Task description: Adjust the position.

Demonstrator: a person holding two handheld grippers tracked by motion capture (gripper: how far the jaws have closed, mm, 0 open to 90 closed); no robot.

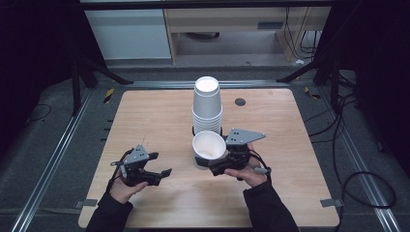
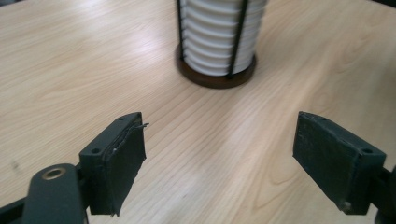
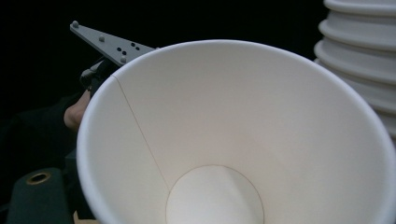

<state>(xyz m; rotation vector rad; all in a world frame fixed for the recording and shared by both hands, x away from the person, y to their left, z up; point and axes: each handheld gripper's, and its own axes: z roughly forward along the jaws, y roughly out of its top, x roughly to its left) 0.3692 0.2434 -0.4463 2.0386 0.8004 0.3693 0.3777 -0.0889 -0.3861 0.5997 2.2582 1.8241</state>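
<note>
Right gripper (image 1: 215, 166) clamps plain white cup (image 1: 209, 145); no print.

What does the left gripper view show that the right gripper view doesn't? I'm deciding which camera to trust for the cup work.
Left gripper view: the left gripper with its jaws wide apart and nothing between them, the bare table, and the dark round base under the stack. Right gripper view: the inside of a single paper cup, looked into from its open mouth, close to the camera. Both share the stack of cups.
</note>
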